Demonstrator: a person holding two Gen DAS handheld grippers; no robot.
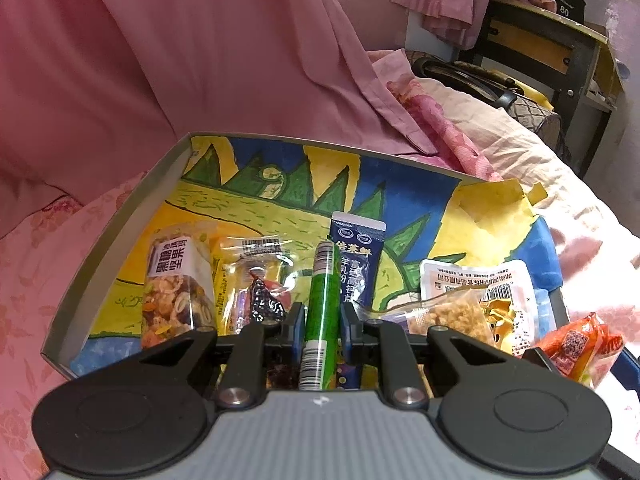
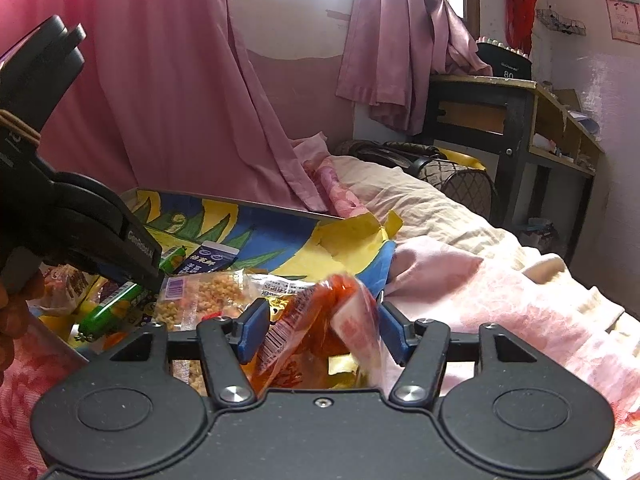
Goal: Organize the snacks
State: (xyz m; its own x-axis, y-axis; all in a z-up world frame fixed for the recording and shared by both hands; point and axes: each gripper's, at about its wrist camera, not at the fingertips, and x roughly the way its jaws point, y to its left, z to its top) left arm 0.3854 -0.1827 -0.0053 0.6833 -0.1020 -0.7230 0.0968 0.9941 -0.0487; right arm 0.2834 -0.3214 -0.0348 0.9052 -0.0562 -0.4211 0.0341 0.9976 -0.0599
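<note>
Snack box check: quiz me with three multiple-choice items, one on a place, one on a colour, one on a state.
1. Where does the jar of mixed nuts lie?
A. At the left side of the box
B. On the desk
C. On the pink bedding outside the box

2. What colour is the stick packet between the left tongs?
A. Red
B. Green
C. White

3. What state are the right tongs in?
A. Shut with nothing between them
B. Wide open over bare bedding
C. Around an orange snack bag

Key: 1 A, the jar lies by the box's left wall. 2 B, the packet is green with barcodes at both ends. 3 C, the bag fills the gap between the blue pads.
</note>
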